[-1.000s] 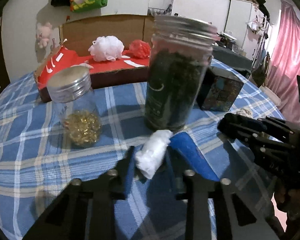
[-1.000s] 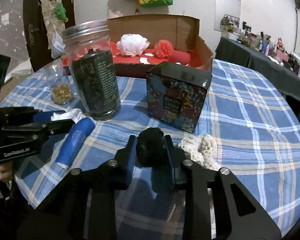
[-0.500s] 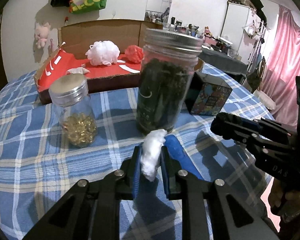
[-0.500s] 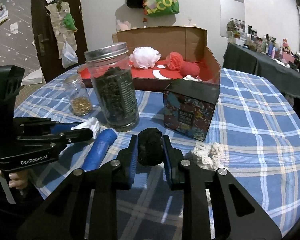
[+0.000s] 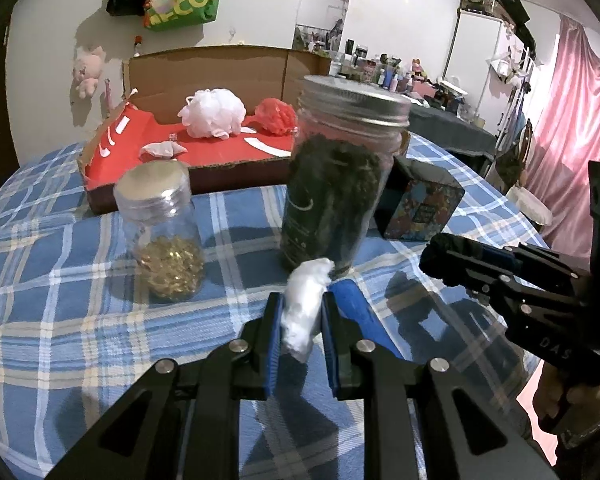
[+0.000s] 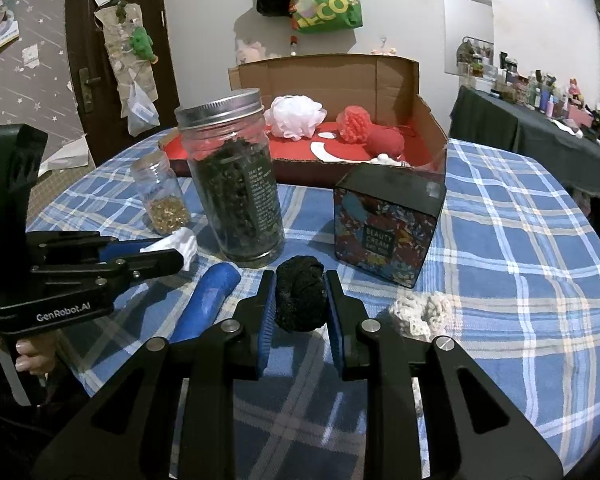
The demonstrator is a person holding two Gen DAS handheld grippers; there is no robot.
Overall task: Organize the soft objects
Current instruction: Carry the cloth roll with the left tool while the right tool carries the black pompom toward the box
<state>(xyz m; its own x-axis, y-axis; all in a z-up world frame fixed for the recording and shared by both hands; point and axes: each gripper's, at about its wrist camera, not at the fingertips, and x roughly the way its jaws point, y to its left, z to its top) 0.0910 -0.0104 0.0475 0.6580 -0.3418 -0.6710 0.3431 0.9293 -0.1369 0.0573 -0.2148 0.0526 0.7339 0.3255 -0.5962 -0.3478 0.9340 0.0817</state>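
My left gripper (image 5: 300, 312) is shut on a white soft roll (image 5: 305, 304) and holds it above the blue checked tablecloth; it also shows in the right wrist view (image 6: 180, 246). My right gripper (image 6: 300, 292) is shut on a black fuzzy ball (image 6: 300, 294), lifted off the cloth; it shows in the left wrist view (image 5: 444, 258). A blue soft roll (image 6: 208, 304) and a cream crocheted scrunchie (image 6: 424, 312) lie on the cloth. A cardboard box with a red floor (image 6: 432, 132) at the back holds a white pouf (image 6: 296, 116) and red soft items (image 6: 370, 132).
A tall jar of dark leaves (image 6: 234, 184) and a small jar of gold beads (image 6: 162, 196) stand mid-table. A patterned "Beauty Cream" box (image 6: 386, 224) stands before the cardboard box. The table's right edge drops off near a pink curtain (image 5: 572, 120).
Both grippers rose and pulled back from the table, the left closing on the white roll and lifting it, the right lifting the black ball; the blue roll and scrunchie stayed down.
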